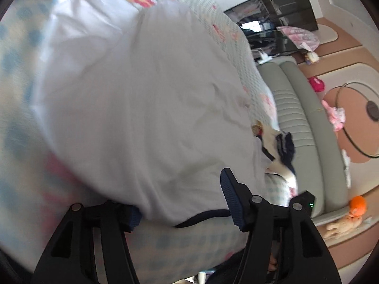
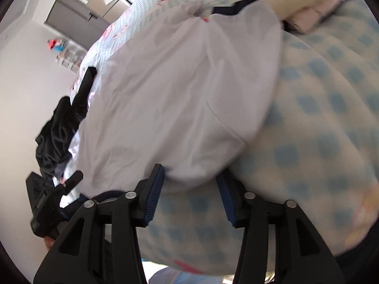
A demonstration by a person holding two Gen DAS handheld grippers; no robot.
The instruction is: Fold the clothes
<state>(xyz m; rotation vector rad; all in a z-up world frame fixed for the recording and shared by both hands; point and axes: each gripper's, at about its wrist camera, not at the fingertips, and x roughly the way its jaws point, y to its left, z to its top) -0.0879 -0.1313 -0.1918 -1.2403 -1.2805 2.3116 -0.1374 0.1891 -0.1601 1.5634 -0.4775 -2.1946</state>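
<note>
A white garment with dark navy trim (image 1: 142, 108) lies spread on a bed with a blue-checked blanket (image 1: 16, 108). My left gripper (image 1: 182, 203) is open at the garment's near hem; the cloth drapes over its left finger. In the right wrist view the same garment (image 2: 180, 99) fills the middle. My right gripper (image 2: 191, 191) is open with the garment's near edge lying between its fingers, above the blanket (image 2: 319, 127). The left gripper (image 2: 54, 189) also shows at the lower left of the right wrist view.
A dark garment heap (image 2: 59, 132) lies at the bed's left edge. Folded cream and pink clothes (image 2: 303, 4) sit at the top right. A dark and white garment (image 1: 281, 149) lies beside a grey padded headboard (image 1: 298, 123). Toys (image 1: 355, 208) litter the floor.
</note>
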